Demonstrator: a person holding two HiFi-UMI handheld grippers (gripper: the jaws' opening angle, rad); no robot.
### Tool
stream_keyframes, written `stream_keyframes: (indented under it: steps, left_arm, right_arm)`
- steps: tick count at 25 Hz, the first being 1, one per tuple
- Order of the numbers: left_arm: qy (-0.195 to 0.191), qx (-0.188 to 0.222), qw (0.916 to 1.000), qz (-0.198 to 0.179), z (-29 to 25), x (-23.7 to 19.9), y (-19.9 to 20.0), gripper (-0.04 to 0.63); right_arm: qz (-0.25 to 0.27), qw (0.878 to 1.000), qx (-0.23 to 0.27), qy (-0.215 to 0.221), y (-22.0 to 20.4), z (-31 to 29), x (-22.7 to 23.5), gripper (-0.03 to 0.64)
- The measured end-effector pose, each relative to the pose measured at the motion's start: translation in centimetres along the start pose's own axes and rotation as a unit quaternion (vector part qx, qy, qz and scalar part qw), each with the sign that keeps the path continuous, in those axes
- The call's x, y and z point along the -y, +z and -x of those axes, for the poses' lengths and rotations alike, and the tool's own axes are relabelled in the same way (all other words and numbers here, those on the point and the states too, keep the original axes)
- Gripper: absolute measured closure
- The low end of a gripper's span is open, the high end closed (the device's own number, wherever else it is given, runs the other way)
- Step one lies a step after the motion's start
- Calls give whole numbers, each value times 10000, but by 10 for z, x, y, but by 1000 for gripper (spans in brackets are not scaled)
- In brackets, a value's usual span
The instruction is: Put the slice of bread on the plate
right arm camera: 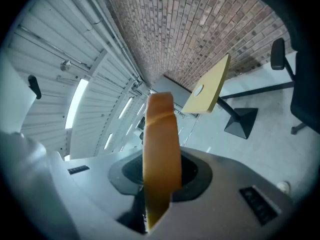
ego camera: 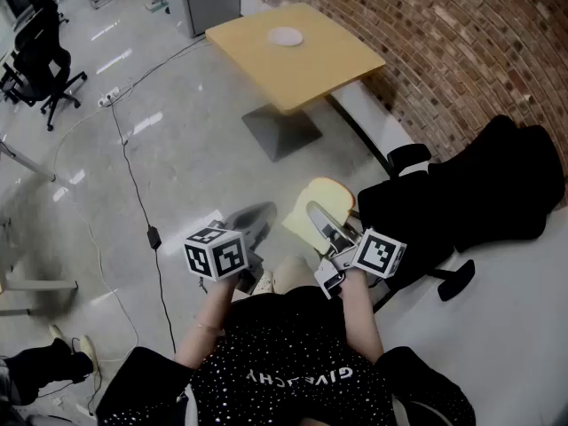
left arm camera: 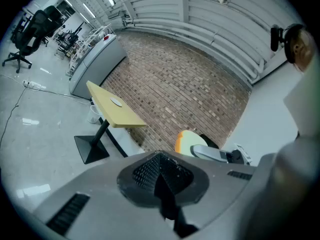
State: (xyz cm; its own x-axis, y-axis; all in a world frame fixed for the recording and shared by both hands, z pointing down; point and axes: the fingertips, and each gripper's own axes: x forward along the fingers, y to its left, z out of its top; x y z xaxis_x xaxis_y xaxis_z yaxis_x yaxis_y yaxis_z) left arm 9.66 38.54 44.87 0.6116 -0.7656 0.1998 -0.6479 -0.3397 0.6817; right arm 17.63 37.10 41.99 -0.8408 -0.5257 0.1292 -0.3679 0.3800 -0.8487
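A slice of bread (ego camera: 325, 201), tan crust and pale face, stands on edge between the jaws of my right gripper (ego camera: 321, 223), which is shut on it. The right gripper view shows the bread (right arm camera: 161, 144) edge-on, filling the gap of that gripper (right arm camera: 159, 186). My left gripper (ego camera: 255, 222) hangs beside it to the left, shut with nothing in it; its pads (left arm camera: 161, 170) meet in the left gripper view. A white plate (ego camera: 286, 36) lies on a yellow table (ego camera: 311, 74) far ahead, well beyond both grippers. The plate (right arm camera: 199, 89) and table (left arm camera: 116, 113) also show small in the gripper views.
A brick wall (ego camera: 461, 43) runs along the right with a white ledge (ego camera: 377, 118) at its foot. A black chair draped in dark cloth (ego camera: 479, 185) stands close on my right. Office chairs (ego camera: 40, 56) and a floor cable (ego camera: 142, 211) lie to the left.
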Motion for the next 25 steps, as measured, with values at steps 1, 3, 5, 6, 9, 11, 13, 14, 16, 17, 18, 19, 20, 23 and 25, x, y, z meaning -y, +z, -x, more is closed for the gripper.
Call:
stream_keyframes:
  steps: [1,3,5,6,9,11,13,14,16,17,18,19,20,23,25]
  left_arm:
    - [-20,47,10000,19,0,-2,5,586]
    - [-52,120,9999,64,1,-7,15,586]
    - [-52,138,9998,118,-1,-15,21,586]
    - [-35,126,9998,143,-3,-19,23,586]
    - [36,58,9998,204,-16,-34,29,586]
    - [35,33,9998,218,-28,-41,38,586]
    - [27,59,9998,187,-38,-46,53,586]
    - [35,89,9998,166,-42,-50,62,586]
    - [51,155,9998,137,-50,-57,79,586]
    - [57,186,9997,127,-55,-61,86,586]
    - [65,220,9997,122,-61,-64,93,586]
    - [70,254,9996,126,-66,-68,100,586]
    - [67,282,9995,139,-72,-71,106,586]
    - [31,300,9995,122,-90,-76,122,586]
    - [36,298,9995,18,-100,-79,134,586]
  right_arm:
    - [-14,10000,25,-5,2,-4,0,518]
    - [-56,10000,64,-13,4,-11,1,518]
    - [-124,9999,83,-19,5,-19,4,518]
    - [-154,9998,89,-22,7,-23,6,518]
    - [-140,9998,104,-21,18,-36,15,518]
    - [-110,9999,125,-27,33,-46,23,518]
    - [-95,9999,142,-5,50,-60,26,518]
    - [-67,9999,142,6,58,-68,26,518]
    - [18,9999,136,40,74,-83,26,518]
    - [47,9999,129,74,82,-90,27,518]
    - [60,9999,113,115,89,-97,27,518]
    - [64,9998,93,154,95,-103,28,518]
    - [62,9998,76,177,101,-109,29,518]
    - [97,9998,99,141,121,-122,37,518]
    - [130,9998,132,46,134,-130,43,518]
